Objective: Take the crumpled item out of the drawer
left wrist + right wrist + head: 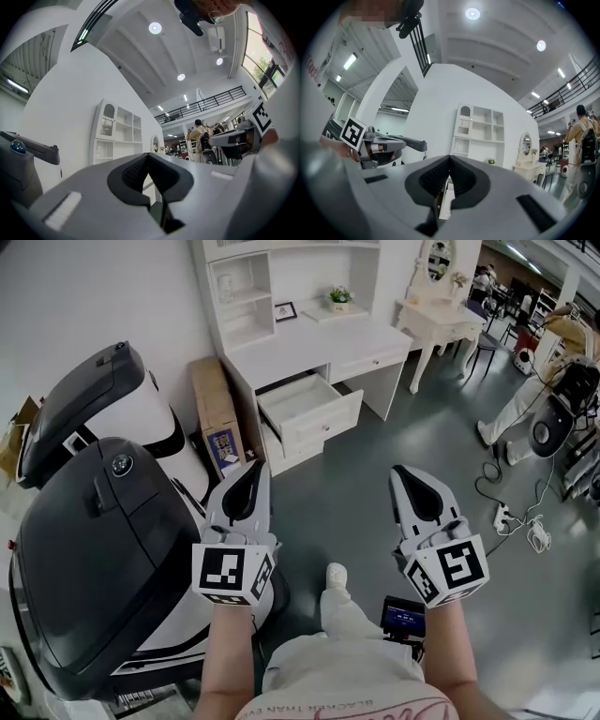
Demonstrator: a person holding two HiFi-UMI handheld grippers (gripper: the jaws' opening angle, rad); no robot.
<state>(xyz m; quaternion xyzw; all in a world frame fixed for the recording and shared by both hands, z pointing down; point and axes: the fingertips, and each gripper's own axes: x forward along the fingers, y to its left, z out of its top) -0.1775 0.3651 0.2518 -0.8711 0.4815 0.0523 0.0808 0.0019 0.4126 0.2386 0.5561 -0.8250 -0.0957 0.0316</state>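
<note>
Left tongs (254,466): fully closed with the tips pressed together, nothing between them; held near, left of the person's legs, pointing toward the desk.
Right tongs (404,471): also closed tip to tip and empty; level with the left tongs, well apart from them on the right.
Desk (319,341): white, against the far wall, with shelves rising above it; well away from both tongs.
Drawer (323,424): pulled out from the desk's left half toward the near side, open at the top.
Crumpled item: could not be made out; the drawer's inside showed only as a pale surface from this far.
Cardboard box (217,413): leaned just left of the desk.
Grey machine (98,559): large, dark-topped, at the near left beside the left tongs.
Dressing table (439,320): white, far right of the desk.
Floor (370,460): grey, lying between the tongs and the drawer.
</note>
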